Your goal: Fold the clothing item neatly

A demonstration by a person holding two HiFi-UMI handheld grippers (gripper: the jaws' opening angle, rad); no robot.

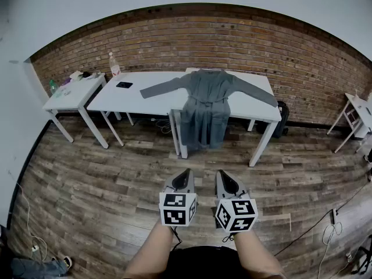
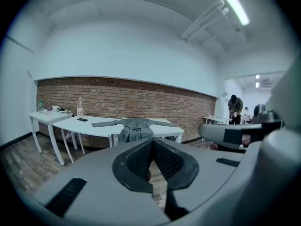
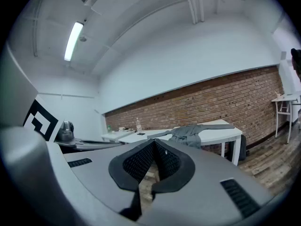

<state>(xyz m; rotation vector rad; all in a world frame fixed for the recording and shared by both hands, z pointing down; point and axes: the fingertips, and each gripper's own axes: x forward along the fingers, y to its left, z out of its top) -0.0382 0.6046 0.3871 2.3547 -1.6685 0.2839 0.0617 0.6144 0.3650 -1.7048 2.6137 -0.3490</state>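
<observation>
A grey long-sleeved garment [image 1: 206, 100] lies spread on a white table [image 1: 145, 100] by the brick wall, sleeves out to both sides, its lower part hanging over the front edge. It also shows far off as the garment [image 2: 134, 126] in the left gripper view and the garment [image 3: 188, 133] in the right gripper view. My left gripper [image 1: 185, 176] and right gripper [image 1: 225, 179] are held side by side over the wood floor, well short of the table. Both are shut with nothing between the jaws.
A second white table [image 1: 72, 92] stands at the left with small items and a bottle [image 1: 114, 64]. A dark phone [image 1: 124, 85] lies on the main table. A white chair [image 1: 354, 118] is at the right. Cables [image 1: 325, 231] run across the floor. A person [image 2: 233, 109] stands far off.
</observation>
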